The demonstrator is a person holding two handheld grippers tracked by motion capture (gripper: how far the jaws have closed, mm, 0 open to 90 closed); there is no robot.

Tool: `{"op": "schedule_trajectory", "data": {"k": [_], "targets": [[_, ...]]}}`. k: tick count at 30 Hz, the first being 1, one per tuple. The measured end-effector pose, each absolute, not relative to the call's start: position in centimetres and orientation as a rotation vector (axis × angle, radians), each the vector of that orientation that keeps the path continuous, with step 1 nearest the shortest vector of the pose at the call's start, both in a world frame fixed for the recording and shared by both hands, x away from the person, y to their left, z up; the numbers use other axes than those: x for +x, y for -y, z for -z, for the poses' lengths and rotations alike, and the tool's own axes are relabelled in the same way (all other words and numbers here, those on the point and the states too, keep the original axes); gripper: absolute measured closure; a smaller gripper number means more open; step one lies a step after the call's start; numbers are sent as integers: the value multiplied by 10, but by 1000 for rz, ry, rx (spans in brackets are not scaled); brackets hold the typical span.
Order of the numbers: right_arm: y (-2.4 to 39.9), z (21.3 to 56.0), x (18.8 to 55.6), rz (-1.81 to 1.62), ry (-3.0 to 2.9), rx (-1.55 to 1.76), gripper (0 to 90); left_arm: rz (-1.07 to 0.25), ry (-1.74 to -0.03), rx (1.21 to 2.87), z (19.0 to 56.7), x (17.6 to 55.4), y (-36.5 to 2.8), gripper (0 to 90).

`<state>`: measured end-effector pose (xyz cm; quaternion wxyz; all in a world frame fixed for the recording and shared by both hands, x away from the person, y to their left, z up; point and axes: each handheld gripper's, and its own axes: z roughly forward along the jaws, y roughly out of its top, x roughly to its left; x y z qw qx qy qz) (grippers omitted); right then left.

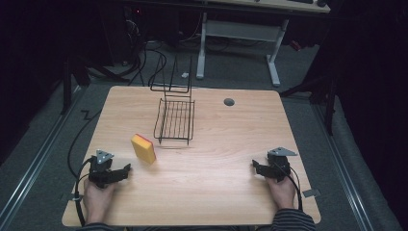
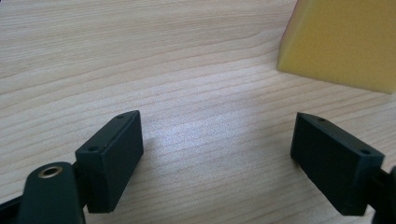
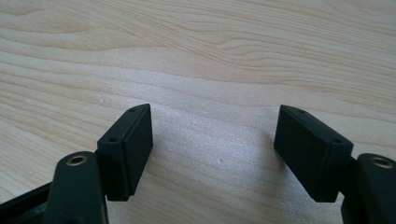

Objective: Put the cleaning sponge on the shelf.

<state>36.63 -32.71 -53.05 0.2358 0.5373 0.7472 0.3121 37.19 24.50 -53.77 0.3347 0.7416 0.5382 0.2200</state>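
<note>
Sponge nearest the left tongs, ahead and to their right

The yellow sponge with an orange top (image 1: 143,147) is seen lying on the tabletop (image 1: 216,159) just beyond the left tongs (image 1: 126,168), its long axis running away from the person toward the wire dish rack (image 1: 175,120); both the left and the right tongs (image 1: 255,166) are held apart and empty, the right ones well away from it
</note>
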Motion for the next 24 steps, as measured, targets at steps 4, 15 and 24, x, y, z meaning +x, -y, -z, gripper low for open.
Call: {"op": "schedule_trajectory", "data": {"k": [4,15,24], "targets": [[327,530,366,-856,-2050,1475,283,-582,-1418,1938,538,372,-242,153],[327,531,366,-859,-2059,1459,283,-576,-1390,1966,538,374,-241,132],[327,531,366,-860,-2061,1457,283,-526,-1351,1964,537,370,-240,47]]}}
